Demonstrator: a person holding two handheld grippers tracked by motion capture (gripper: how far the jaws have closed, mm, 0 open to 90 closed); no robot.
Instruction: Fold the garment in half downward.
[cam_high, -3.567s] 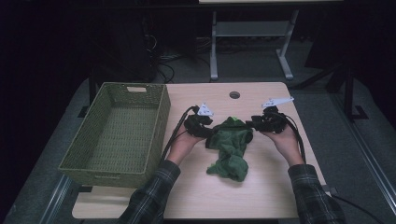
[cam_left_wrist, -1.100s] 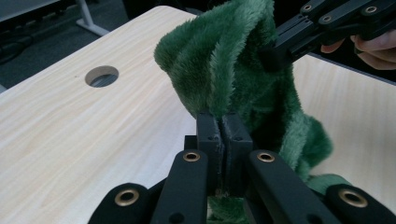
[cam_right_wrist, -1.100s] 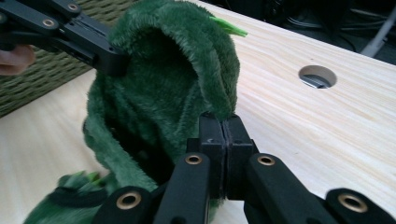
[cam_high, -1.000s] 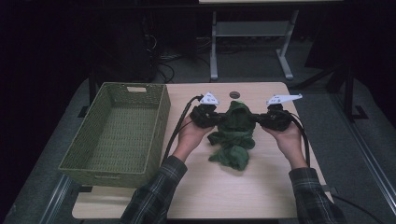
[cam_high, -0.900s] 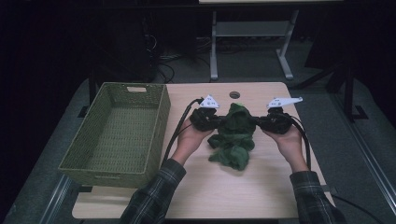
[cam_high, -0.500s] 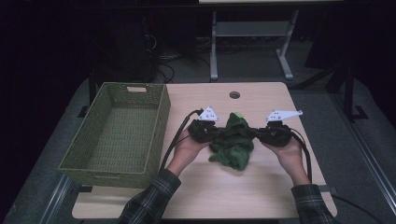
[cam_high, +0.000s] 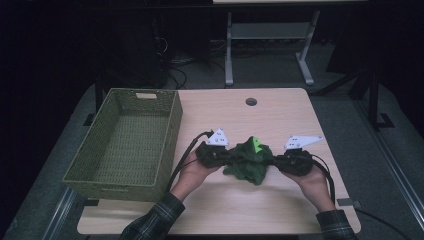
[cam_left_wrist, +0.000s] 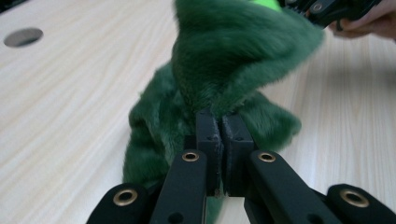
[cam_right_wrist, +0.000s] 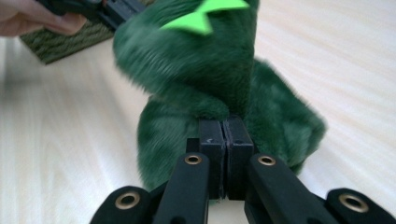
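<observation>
I have both grippers pinched into the fuzzy dark-green plush garment with a bright green tag (cam_high: 248, 161), one at each side. My left gripper (cam_left_wrist: 221, 122) has its jaws pressed together on a fold of the fur, and my right gripper (cam_right_wrist: 226, 126) is clamped the same way on the opposite edge. The plush hangs bunched between them near the middle of the pale wooden table (cam_high: 280, 112), its lower part apparently resting on the surface. The olive woven rectangular basket (cam_high: 129, 140) stands empty at the left edge, just beside my left hand (cam_high: 190, 173).

I judge this to be the lift-and-carry step: the grip is made on both sides, but the plush has not yet reached the basket. Next I would raise both grippers together so the fabric clears the tabletop, swing it left over the basket's near wall, then let go only once it hangs inside. Uneven lifting could drag the loose bottom against the rim.
</observation>
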